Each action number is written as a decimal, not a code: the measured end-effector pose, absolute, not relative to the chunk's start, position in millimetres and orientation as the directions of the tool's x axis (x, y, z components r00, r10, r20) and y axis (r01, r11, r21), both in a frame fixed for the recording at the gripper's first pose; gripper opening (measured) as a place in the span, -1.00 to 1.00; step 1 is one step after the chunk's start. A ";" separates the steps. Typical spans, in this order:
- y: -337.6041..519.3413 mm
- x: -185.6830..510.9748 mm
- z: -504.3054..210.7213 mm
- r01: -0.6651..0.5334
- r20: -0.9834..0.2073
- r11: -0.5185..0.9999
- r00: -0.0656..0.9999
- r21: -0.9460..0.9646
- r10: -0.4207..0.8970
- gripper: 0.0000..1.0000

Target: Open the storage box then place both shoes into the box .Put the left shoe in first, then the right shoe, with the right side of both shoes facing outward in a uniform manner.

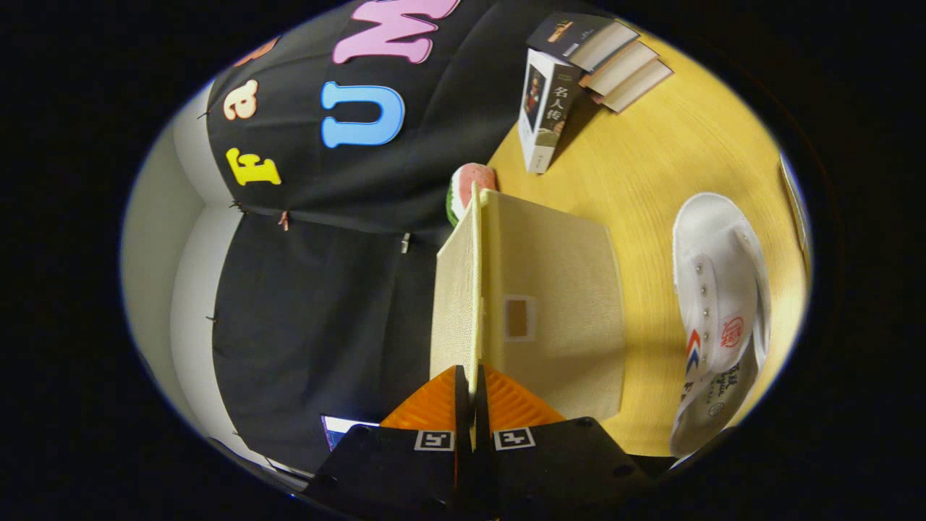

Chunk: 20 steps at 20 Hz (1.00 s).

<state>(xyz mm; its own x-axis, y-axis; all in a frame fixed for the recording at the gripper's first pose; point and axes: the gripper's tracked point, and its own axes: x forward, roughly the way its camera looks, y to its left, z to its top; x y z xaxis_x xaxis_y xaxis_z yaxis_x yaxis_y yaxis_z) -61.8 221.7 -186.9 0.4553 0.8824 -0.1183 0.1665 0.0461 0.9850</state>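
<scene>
The gripper (471,380) is pinched tight on the thin edge of the storage box's lid (457,304); the storage box (557,311) sits just ahead of the fingers on the yellow table (651,174); a white shoe (720,318) lies beside it; books (579,79) are far beyond.

You can read three Chinese characters, 名人传, running along the spine of the white book (546,119) that stands on the counter (673,152) beyond the box. The white shoe (720,318) carries a round red stamp and some dark printing near its opening, but both are too small and warped for you to make out. The two square black-and-white markers on the tool (474,391) are coded patterns, not lettering.
</scene>
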 end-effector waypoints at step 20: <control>402.7 -13.0 -19.1 -0.208 -0.006 0.073 0.306 0.976 0.952 -0.10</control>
<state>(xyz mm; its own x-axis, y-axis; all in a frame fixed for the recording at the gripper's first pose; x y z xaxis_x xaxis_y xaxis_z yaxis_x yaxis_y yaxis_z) -13.0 402.7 -19.1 0.3055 0.9522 -0.0058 -0.2076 0.0726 0.9755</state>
